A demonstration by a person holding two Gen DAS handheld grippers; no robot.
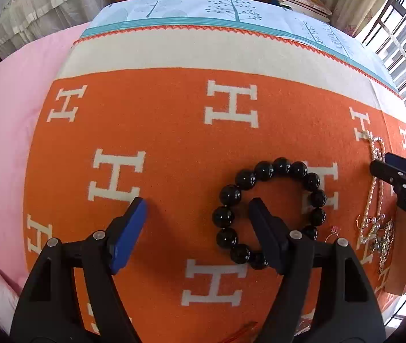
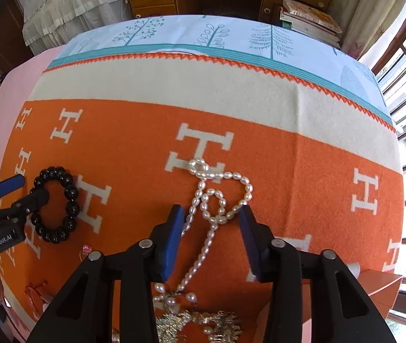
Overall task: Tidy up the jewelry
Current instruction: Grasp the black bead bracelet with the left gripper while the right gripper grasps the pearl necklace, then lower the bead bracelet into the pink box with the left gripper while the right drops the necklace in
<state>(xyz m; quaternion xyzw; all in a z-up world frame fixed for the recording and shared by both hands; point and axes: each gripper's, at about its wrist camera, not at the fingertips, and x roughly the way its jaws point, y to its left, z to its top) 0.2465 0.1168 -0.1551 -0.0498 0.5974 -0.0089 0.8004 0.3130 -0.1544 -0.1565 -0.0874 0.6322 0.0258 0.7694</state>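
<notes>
Two grippers straddle jewelry: your left gripper (image 1: 197, 208) is spread, one finger inside the black bead bracelet (image 1: 268, 211); your right gripper (image 2: 211, 214) stands unclenched around the pearl necklace (image 2: 211, 200), which runs twelve to six.

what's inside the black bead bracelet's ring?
Inside the black bead bracelet: one finger of the left gripper and orange blanket. The finger hides part of the near side of the ring and the blanket under it.
</notes>
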